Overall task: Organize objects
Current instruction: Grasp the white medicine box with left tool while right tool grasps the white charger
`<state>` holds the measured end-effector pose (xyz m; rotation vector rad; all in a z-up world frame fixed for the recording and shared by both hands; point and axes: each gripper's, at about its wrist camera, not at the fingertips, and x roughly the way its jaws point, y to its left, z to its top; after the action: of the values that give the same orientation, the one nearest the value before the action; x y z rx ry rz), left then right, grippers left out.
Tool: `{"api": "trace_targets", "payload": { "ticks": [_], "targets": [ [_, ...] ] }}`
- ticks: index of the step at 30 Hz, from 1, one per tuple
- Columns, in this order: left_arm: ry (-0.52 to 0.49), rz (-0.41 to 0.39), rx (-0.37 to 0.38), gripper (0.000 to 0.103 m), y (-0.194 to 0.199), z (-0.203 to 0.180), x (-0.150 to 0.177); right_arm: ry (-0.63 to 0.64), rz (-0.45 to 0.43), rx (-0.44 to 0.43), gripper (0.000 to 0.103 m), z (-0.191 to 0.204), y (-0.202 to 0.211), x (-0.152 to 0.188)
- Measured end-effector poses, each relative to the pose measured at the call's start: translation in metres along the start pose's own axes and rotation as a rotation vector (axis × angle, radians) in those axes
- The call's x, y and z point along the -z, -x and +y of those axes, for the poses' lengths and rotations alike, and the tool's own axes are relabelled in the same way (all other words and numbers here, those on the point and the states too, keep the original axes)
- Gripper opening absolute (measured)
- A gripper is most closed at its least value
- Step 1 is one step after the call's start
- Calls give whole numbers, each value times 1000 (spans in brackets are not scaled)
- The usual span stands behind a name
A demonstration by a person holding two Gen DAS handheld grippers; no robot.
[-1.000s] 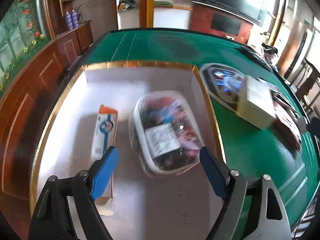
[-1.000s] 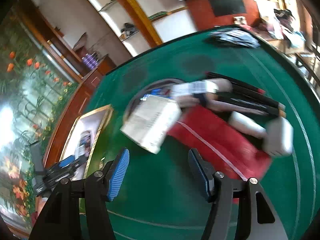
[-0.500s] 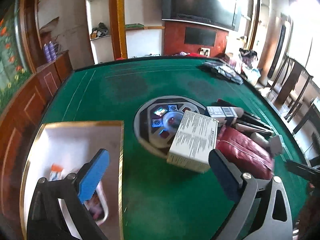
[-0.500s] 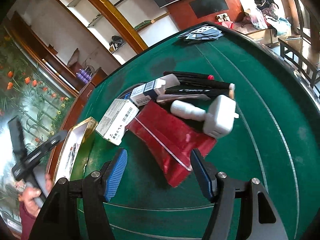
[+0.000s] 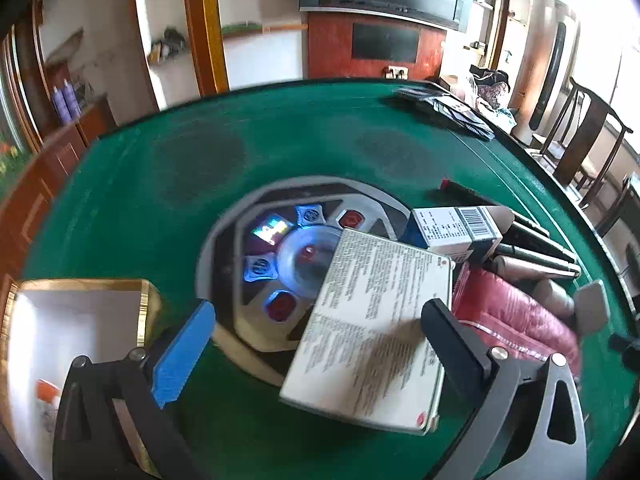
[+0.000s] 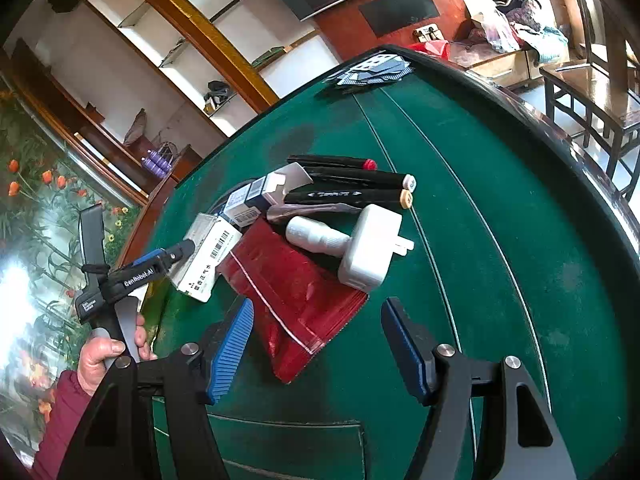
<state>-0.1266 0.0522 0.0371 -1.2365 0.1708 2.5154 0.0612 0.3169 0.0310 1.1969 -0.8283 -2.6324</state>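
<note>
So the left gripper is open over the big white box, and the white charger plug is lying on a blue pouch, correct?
Not quite. The pouch under the white charger plug is red, not blue; the right wrist view shows it plainly. The rest holds: the left gripper is open over the big white box, its jaws opening wider.

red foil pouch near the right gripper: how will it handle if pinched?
The red pouch lies flat and creased, so it probably flops and sags. Its glossy film may slip between pads. The white charger seems to overlap its far edge and might drag along.
</note>
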Motion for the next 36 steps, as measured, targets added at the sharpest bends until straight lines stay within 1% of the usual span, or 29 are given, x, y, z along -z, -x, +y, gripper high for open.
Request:
{"api": "trace_targets", "payload": {
  "ticks": [3, 5, 6, 7, 8, 9, 10, 12, 14, 18, 20, 23, 25, 26, 29, 33, 34, 36],
  "targets": [
    [27, 50, 92, 103, -9, -5, -1, -3, 5, 2, 71, -1, -3, 0],
    [1, 99, 142, 103, -16, -16, 2, -4, 7, -2, 71, 0, -6, -1],
    [-20, 114, 136, 102, -18, -22, 5, -2, 8, -1, 71, 1, -6, -1],
    [-63, 129, 96, 99, -21, -32, 10, 1, 8, -2, 71, 2, -7, -1],
    [-97, 127, 77, 88, -22, -39, 14, 6, 10, -4, 71, 4, -7, -2],
    [-112, 108, 83, 76, -19, -44, 17, 10, 10, -5, 71, 5, -7, -2],
    [-108, 93, 97, 71, -14, -47, 18, 15, 9, -7, 71, 7, -7, -2],
    [-88, 92, 117, 47, -9, -48, 19, 24, 6, -4, 71, 10, -7, -3],
    [-79, 76, 102, 41, 0, -49, 20, 30, 6, 1, 71, 11, -7, -4],
    [-70, 23, 72, 40, 25, -49, 25, 36, 4, 12, 71, 11, -5, -6],
    [-56, -5, 76, 40, 46, -45, 30, 46, 4, 19, 71, 13, -4, -8],
    [-69, -43, 74, 40, 79, -45, 44, 83, 18, 33, 71, 18, -6, -13],
    [-70, -62, 86, 40, 100, -41, 55, 117, 19, 59, 71, 22, -9, -18],
    [-69, -67, 91, 40, 108, -40, 60, 125, 9, 91, 71, 21, -9, -21],
    [-58, -78, 97, 40, 129, -30, 78, 94, -10, 196, 71, 10, -14, -33],
    [-43, -86, 74, 40, 139, -20, 94, 14, 15, 216, 70, -6, -26, -40],
    [-32, -87, 73, 40, 141, -16, 97, -1, 22, 220, 69, -8, -30, -40],
    [-18, -86, 75, 40, 145, -11, 104, -17, 47, 235, 59, -8, -41, -40]
  ]
}}
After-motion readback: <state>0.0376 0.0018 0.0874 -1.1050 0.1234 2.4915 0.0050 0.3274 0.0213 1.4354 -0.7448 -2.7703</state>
